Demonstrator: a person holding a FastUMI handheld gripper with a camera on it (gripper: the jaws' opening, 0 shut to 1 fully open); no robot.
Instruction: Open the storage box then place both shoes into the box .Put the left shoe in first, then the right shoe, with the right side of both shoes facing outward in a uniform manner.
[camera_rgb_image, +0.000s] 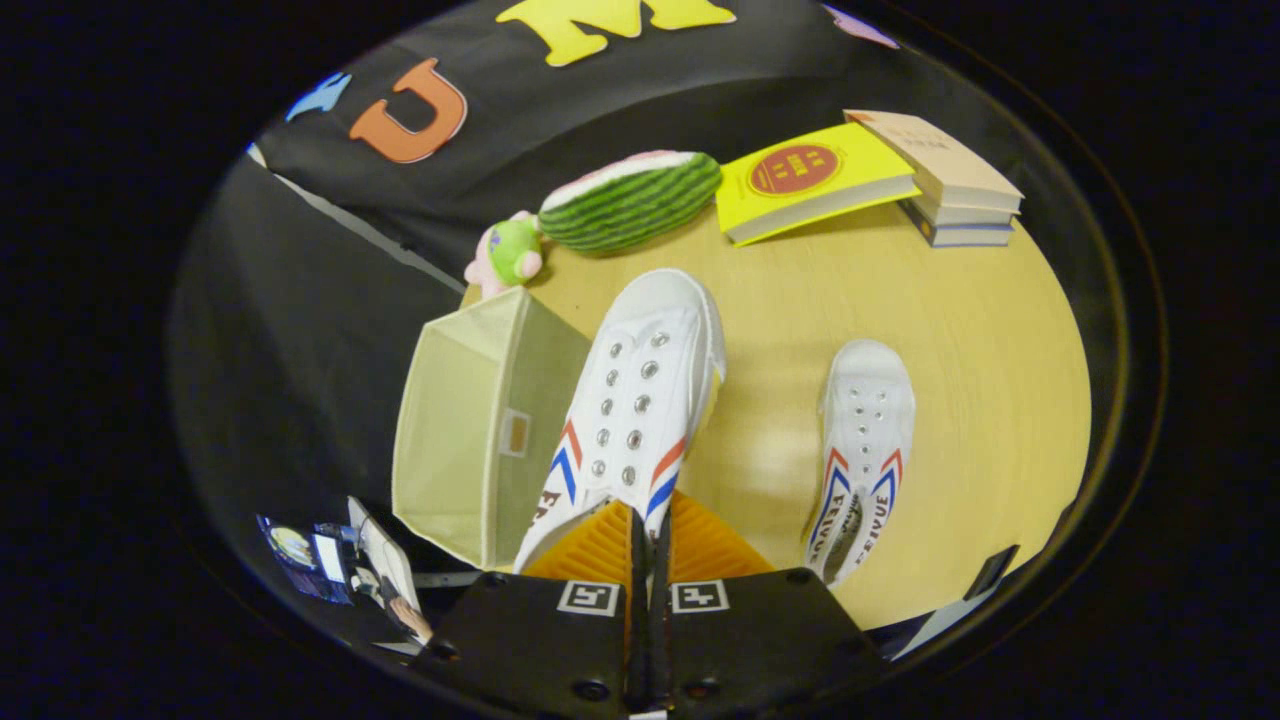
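You are looking down along the gripper (648, 540) at a pale wooden tabletop (960, 400) with a light grain, set against the booth's black cloth wall (300, 330), which drops away dark past the table's edge. Your gripper's two fingers are drawn almost together, pinching the heel end of a white canvas shoe (640, 400), which is lifted above the table with its toe pointing away from you. This held shoe has rows of metal eyelets, no laces, and red and blue chevron stripes on both sides; a few dark letters sit near its heel but are too cut off to read. Just beside it, on its left, stands the storage box (480, 430), a pale yellow-green fabric box with its opening showing, sitting at the table's edge; a small tag on its wall is too small to read. The second shoe (862, 450) rests on the table to the right, well apart from the box, toe pointing away; its side lettering is partly hidden and warped, so you cannot read it with confidence. Beyond the shoes, near the wall, lie a watermelon-slice plush (630, 200) and a small pink and green toy (508, 255) touching it. To their right a yellow book (810, 185) with a red round emblem leans against a stack of books (955, 185); the printing there is unreadable.
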